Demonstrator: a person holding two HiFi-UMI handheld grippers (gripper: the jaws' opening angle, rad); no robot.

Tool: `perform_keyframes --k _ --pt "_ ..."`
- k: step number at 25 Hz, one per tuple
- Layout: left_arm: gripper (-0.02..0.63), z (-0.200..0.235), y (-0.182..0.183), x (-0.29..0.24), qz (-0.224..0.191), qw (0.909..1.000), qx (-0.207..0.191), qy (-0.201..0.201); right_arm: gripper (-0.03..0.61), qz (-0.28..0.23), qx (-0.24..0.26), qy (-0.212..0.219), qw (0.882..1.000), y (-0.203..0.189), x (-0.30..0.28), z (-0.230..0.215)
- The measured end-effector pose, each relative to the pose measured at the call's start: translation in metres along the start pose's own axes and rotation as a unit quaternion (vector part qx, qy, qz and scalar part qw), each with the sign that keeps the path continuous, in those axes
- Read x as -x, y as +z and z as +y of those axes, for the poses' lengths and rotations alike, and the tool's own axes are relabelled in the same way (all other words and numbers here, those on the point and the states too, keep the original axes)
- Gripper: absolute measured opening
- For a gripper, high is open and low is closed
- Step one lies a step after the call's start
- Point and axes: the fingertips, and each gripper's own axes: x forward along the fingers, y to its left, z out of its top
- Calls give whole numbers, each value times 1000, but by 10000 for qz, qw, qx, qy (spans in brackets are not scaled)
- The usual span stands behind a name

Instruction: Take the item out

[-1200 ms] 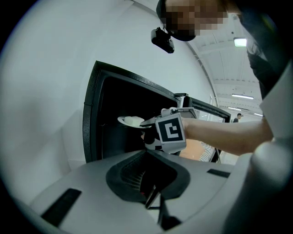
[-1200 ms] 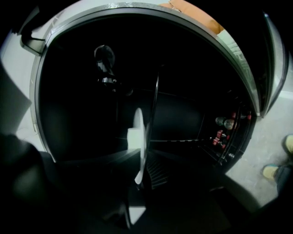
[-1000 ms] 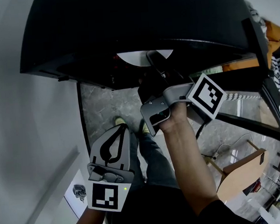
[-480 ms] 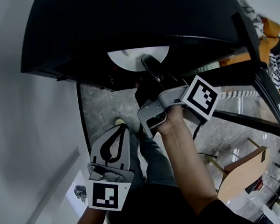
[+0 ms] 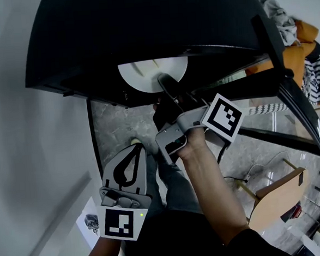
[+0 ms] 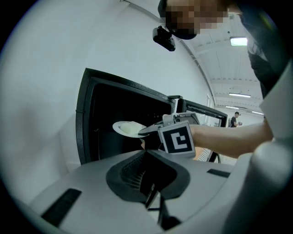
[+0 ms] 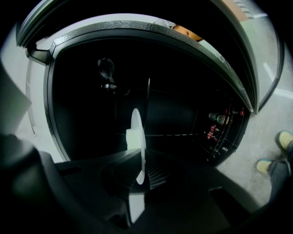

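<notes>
A white plate (image 5: 151, 73) sticks halfway out of the black cabinet's (image 5: 142, 27) dark opening. My right gripper (image 5: 165, 85) is shut on the plate's near rim. In the right gripper view the plate (image 7: 137, 137) shows edge-on between the jaws of the right gripper (image 7: 141, 176), with a pale lump (image 7: 131, 137) on one face. The left gripper view shows the same plate (image 6: 128, 129) held level in front of the opening. My left gripper (image 5: 140, 148) hangs low by my leg, away from the cabinet. Its jaws are closed together, with nothing between them (image 6: 153, 201).
The cabinet's glass door (image 5: 292, 102) stands open to the right. Small red-capped items (image 7: 215, 119) line the right inner wall. A white wall (image 5: 31, 161) runs along the left. A wooden chair (image 5: 274, 196) and orange clothing (image 5: 296, 55) stand to the right. My shoes (image 7: 284, 137) are on the grey floor.
The right gripper has drawn back toward me and slightly left, and more of the white plate now shows outside the cabinet's opening. The left gripper has stayed where it was.
</notes>
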Motion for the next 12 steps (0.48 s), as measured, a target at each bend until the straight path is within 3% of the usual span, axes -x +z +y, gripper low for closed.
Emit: perform_keyframes --k 12 --pt "9 -9 26 3 -223 9997 -94 51 25 250 117 -215 9994 -5 40 0"
